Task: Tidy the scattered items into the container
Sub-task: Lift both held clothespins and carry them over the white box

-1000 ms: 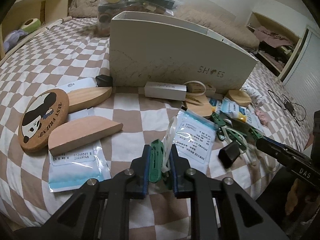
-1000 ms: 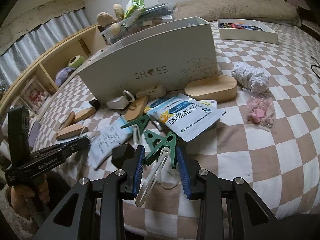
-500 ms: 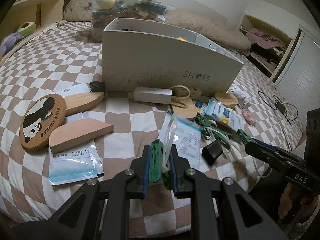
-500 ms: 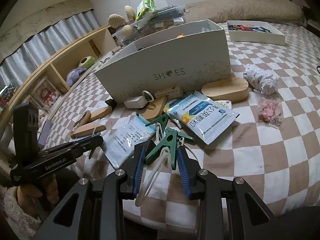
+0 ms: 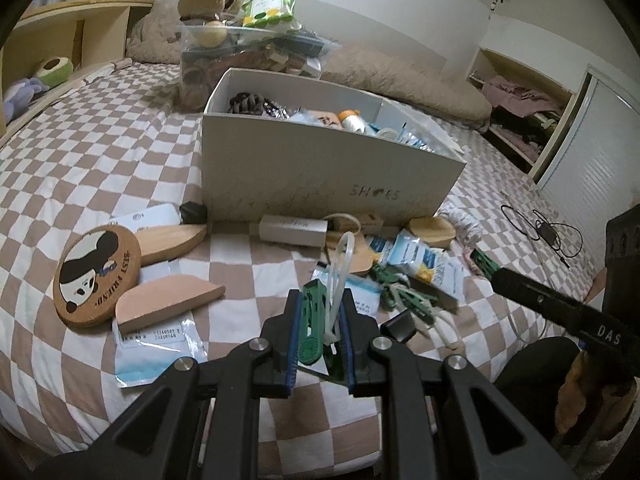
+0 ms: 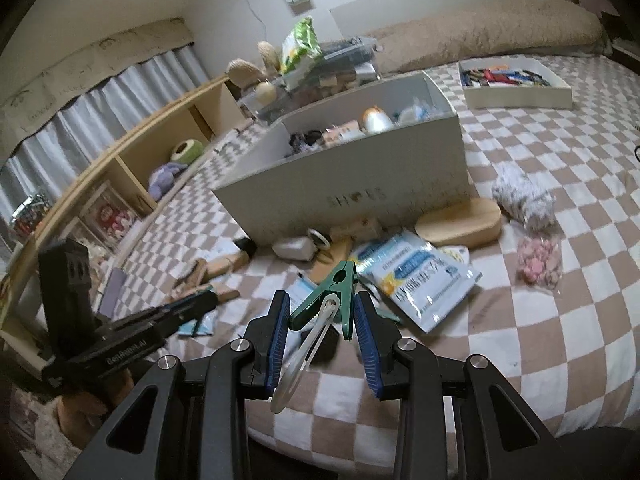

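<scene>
Facing the "SHOES" box (image 5: 320, 168), my left hand-held gripper (image 5: 320, 334) and right hand-held gripper (image 6: 322, 320) each clamp a green clothespin (image 5: 310, 328).

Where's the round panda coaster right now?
In the left wrist view, the panda coaster lies on the checkered bedspread at far left, propped against two wooden half-moon blocks, left of the shoe box.
</scene>
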Demonstrator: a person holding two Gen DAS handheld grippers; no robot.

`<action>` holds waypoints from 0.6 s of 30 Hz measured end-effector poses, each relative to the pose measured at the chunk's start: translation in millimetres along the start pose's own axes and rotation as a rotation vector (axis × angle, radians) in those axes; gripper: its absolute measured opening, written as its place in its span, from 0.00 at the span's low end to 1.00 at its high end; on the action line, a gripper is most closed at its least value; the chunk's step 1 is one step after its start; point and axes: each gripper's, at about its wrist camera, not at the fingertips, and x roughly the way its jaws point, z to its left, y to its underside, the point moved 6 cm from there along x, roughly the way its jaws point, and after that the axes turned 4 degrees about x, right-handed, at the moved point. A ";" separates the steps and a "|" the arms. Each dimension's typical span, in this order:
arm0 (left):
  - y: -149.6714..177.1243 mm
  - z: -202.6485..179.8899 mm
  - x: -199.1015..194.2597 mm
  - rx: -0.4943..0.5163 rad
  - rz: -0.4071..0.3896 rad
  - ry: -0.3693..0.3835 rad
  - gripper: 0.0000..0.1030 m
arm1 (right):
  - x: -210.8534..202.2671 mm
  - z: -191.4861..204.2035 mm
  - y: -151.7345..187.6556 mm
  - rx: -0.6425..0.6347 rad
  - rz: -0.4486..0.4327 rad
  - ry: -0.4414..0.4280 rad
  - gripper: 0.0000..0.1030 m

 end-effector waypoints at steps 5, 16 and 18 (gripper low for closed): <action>-14.4 -3.1 -11.3 -0.001 -0.032 0.000 0.17 | -7.9 20.8 -13.7 -0.031 -0.023 -0.025 0.33; -71.3 -14.8 -44.8 0.017 -0.125 0.008 0.17 | -27.3 43.0 -57.8 -0.047 -0.086 -0.051 0.33; -83.5 -17.5 -48.7 0.025 -0.138 0.008 0.17 | -30.3 45.9 -67.4 -0.048 -0.096 -0.057 0.33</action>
